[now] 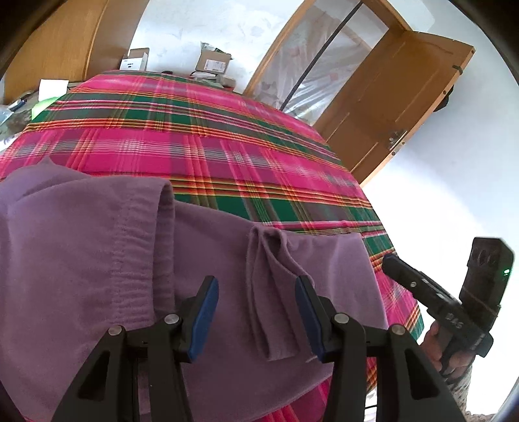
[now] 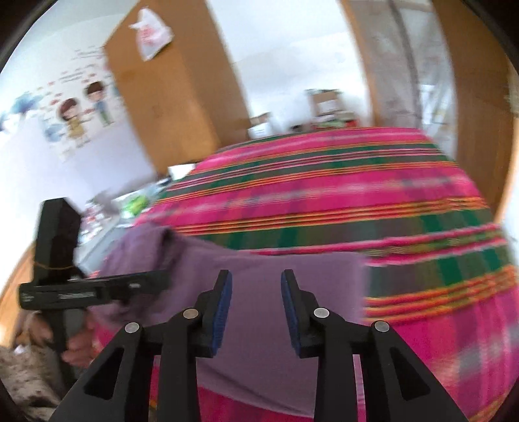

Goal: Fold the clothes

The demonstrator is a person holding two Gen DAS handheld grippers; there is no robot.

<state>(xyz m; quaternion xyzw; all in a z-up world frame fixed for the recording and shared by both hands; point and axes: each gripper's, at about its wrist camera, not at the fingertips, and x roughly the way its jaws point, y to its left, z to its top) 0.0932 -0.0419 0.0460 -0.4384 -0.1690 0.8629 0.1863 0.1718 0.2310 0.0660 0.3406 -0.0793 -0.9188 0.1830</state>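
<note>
**Both grippers open above the purple garment**

Left gripper (image 1: 256,311) hangs over the purple garment (image 1: 97,259) with jaws spread wide; no cloth sits between the blue pads (image 1: 204,318). Right gripper (image 2: 256,311) likewise stands with jaws parted and holds nothing; its view is motion-blurred. The garment lies at the near edge of the plaid tablecloth (image 1: 211,130), pink and green, with a narrow folded strip (image 1: 269,292) on top. Cardboard boxes (image 1: 212,61) stand at the table's far end against a white wall (image 1: 201,26). An open wooden door (image 1: 399,97) flanks one side, a wooden cabinet (image 2: 175,91) the other. Cartoon wall stickers (image 2: 81,113) are visible beside the cabinet.
</note>
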